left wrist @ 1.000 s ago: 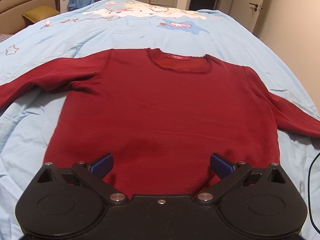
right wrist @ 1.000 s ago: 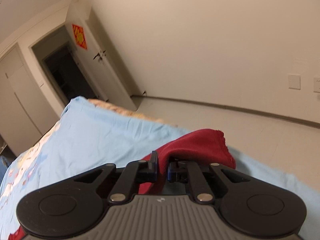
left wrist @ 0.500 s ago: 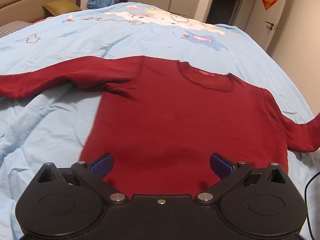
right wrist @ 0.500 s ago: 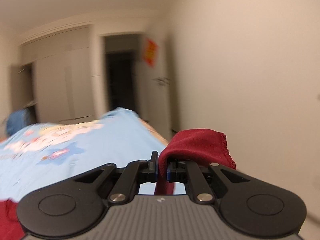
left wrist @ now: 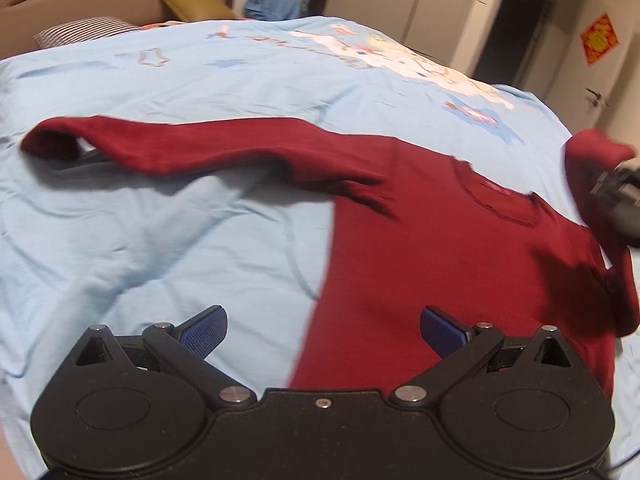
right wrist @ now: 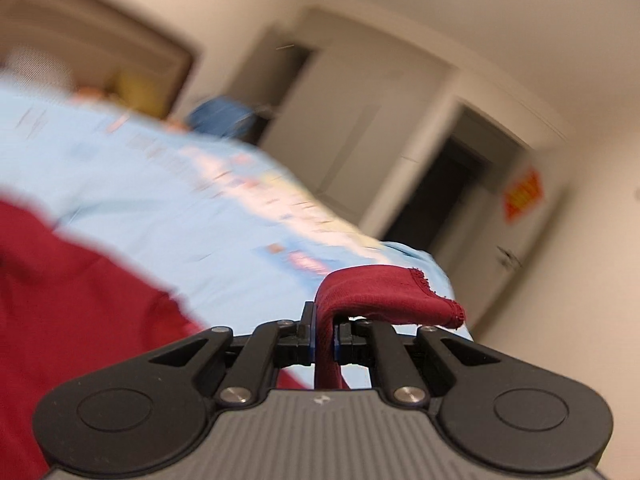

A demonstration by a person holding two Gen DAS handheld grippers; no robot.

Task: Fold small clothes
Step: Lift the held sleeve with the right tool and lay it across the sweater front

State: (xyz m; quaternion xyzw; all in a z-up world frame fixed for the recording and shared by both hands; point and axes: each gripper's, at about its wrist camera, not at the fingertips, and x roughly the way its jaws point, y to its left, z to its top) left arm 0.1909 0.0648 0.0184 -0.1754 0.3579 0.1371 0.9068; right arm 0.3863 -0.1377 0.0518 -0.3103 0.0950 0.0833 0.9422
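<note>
Sweater [left wrist: 440,240] sleeve cuff [right wrist: 384,292] pinched in right claw [right wrist: 325,344]; left claw [left wrist: 323,330] wide open, empty.

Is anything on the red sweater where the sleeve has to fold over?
Nothing visible is. The right gripper pinches the sleeve cuff, and the sweater's chest lies bare on the blue bedsheet. The left gripper, open, is near the hem.

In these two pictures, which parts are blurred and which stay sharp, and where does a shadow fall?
Left wrist view: the left gripper is sharp, the sweater slightly smeared, the right gripper at the edge blurred; a dark shadow lies on the sweater below it. Right wrist view: the bed cover and the doorway are streaked, while the right gripper and the pinched sleeve cuff stay sharp.
</note>
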